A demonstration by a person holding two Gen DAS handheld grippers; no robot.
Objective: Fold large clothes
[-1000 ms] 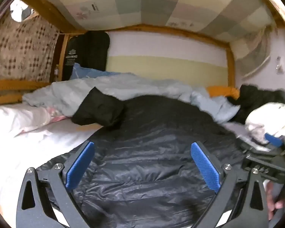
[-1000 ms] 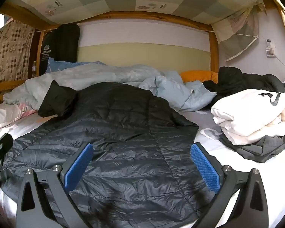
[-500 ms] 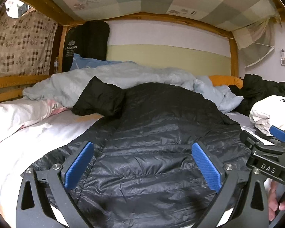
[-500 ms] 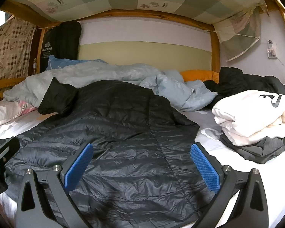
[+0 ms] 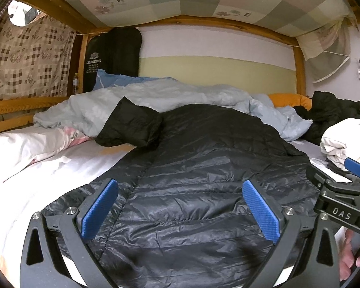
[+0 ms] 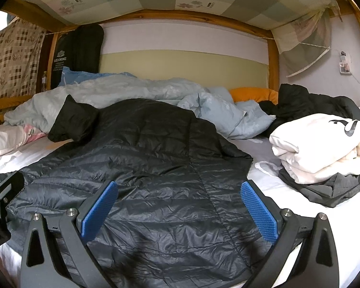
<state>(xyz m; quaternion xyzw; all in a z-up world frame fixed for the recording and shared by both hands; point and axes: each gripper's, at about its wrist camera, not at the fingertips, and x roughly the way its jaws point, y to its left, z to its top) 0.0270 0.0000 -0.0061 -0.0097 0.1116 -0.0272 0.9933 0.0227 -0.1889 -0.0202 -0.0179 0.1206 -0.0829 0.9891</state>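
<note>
A large black quilted down jacket (image 5: 204, 180) (image 6: 144, 168) lies spread flat on the white bed sheet (image 5: 48, 175), its far end resting on the pale blue duvet, with a matte black part (image 5: 129, 127) bunched at the far left. My left gripper (image 5: 180, 206) hovers open over the jacket's near hem, nothing between its blue pads. My right gripper (image 6: 178, 206) is open too, above the near hem toward the jacket's right side. The right gripper also shows at the right edge of the left wrist view, a hand (image 5: 350, 254) under it.
A crumpled pale blue duvet (image 6: 132, 91) and an orange pillow (image 6: 252, 94) lie at the far end. To the right sit a folded white garment (image 6: 319, 144) on a dark grey one (image 6: 328, 187), with a black jacket (image 6: 307, 103) behind. Wooden bunk rails (image 5: 19, 110) frame the bed.
The left wrist view has swung and steadied from a tilted, blurred look to a level one facing the jacket. The right gripper has barely shifted. The jacket lies unchanged.
</note>
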